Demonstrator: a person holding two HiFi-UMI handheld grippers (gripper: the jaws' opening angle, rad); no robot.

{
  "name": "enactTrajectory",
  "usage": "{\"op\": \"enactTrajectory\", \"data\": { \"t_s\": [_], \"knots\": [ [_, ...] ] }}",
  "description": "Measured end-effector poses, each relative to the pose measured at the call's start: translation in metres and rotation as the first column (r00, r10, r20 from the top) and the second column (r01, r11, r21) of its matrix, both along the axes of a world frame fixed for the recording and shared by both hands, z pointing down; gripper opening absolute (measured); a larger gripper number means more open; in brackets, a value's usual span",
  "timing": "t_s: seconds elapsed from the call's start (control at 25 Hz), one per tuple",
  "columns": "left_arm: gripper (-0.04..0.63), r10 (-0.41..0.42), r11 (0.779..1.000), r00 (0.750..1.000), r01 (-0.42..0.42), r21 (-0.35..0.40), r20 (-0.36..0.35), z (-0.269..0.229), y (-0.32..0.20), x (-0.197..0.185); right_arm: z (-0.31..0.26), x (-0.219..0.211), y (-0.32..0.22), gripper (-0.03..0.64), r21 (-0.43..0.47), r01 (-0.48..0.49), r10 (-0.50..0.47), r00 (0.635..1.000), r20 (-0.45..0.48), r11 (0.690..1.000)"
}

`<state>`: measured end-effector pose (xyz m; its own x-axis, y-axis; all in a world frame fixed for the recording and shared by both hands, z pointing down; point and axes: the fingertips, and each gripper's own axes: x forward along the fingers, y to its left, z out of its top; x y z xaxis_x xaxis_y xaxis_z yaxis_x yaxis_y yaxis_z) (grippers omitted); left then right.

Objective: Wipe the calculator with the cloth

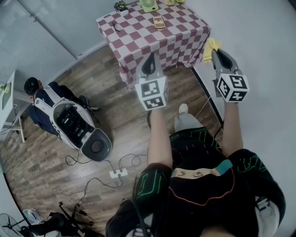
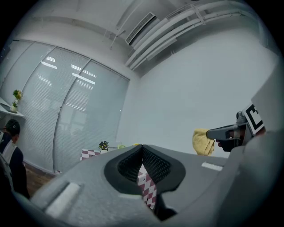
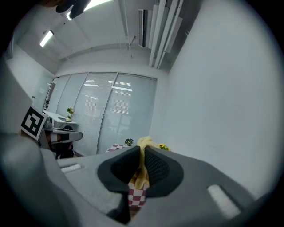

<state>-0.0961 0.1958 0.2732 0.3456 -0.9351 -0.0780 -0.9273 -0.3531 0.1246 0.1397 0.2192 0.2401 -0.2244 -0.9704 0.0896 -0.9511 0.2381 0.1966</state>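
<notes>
A tan calculator (image 1: 159, 22) lies on the red-and-white checked table (image 1: 138, 34) far ahead of me in the head view. My right gripper (image 1: 219, 54) is shut on a yellow cloth (image 1: 209, 49), held in the air off the table's right side. The cloth (image 3: 143, 170) shows pinched between the jaws in the right gripper view, and it (image 2: 203, 142) hangs from that gripper in the left gripper view. My left gripper (image 1: 149, 62) is shut with nothing in it, raised short of the table's near edge; its tips (image 2: 142, 150) meet.
A small potted plant (image 1: 120, 5) and a green object (image 1: 148, 4) stand at the table's far edge. On the wooden floor lie an open white case (image 1: 78, 127), a power strip (image 1: 117, 174) with cables, and a seated person (image 1: 44, 99) at left. A white wall is at right.
</notes>
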Motion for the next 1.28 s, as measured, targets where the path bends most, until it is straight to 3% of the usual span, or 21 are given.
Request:
{"op": "enactTrajectory", "data": {
  "t_s": [0.2,0.68,0.84,1.08,1.28],
  "knots": [
    [0.009,-0.024,1.000,1.000,0.024,-0.012,0.014,0.004,-0.028,0.000,0.002,0.008,-0.037,0.035,-0.003,0.014,-0.014,1.000,0.018,1.000],
    [0.011,-0.098,0.982,0.987,0.117,-0.150,0.128,0.050,-0.116,-0.014,0.047,0.009,-0.167,0.035,-0.071,0.084,-0.073,0.987,0.143,0.994],
    [0.009,-0.087,0.972,0.984,0.118,-0.205,0.155,0.064,-0.160,0.002,0.058,0.035,-0.217,0.035,-0.099,0.062,-0.044,0.982,0.181,0.993],
    [0.009,-0.054,0.970,0.982,0.094,-0.223,0.179,0.068,-0.242,0.050,0.081,0.070,-0.294,0.035,-0.130,0.078,-0.049,0.976,0.213,0.988],
    [0.009,-0.041,0.971,0.986,0.078,-0.228,0.161,0.068,-0.307,0.084,0.089,0.109,-0.346,0.035,-0.131,0.060,-0.024,0.965,0.262,0.990]
  ]
}}
